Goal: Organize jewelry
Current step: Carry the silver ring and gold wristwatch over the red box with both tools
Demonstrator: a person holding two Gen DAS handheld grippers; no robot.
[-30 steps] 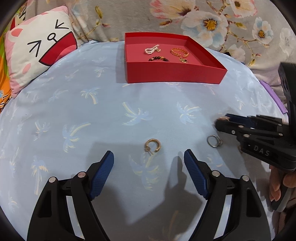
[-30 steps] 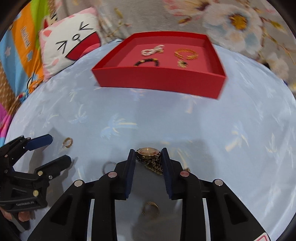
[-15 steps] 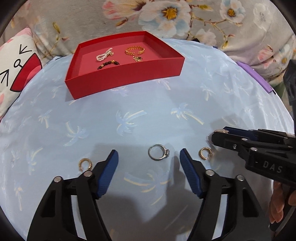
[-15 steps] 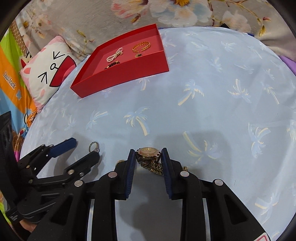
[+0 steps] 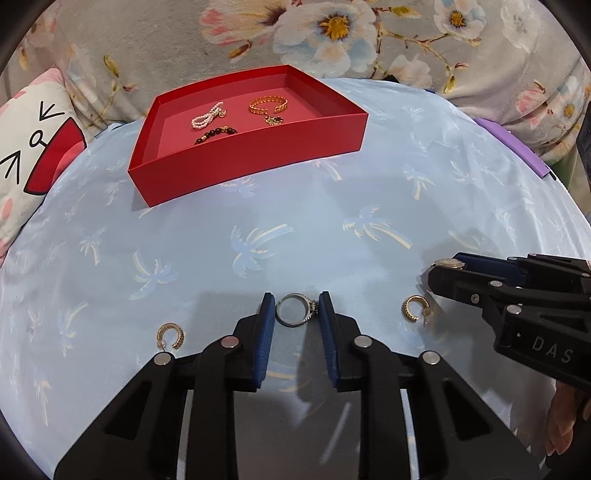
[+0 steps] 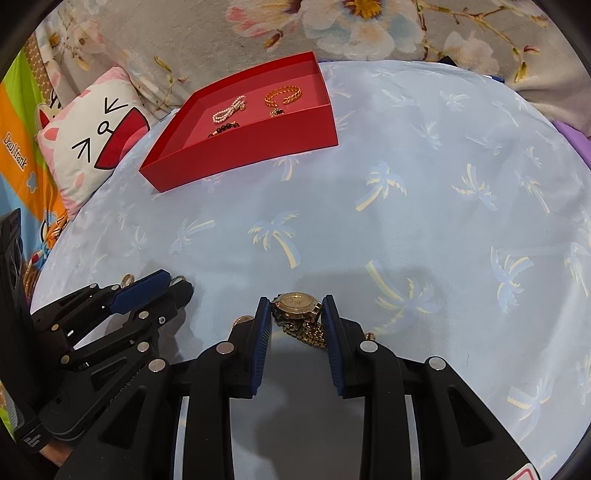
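We are in a home, most likely a bedroom, working on a bed or a soft cushioned surface. A pale blue sheet (image 5: pixel 295 229) printed with palm trees covers it, rumpled in soft folds. Behind the sheet lies a grey floral blanket (image 5: pixel 332 33) with big white and pink blossoms. Left of the sheet sits a cartoon pillow (image 6: pixel 92 144) with a drawn laughing face, and beyond it a bright orange and green printed cloth (image 6: pixel 22 122). A red tray (image 5: pixel 229 166) holding bracelets rests on the sheet's far side.
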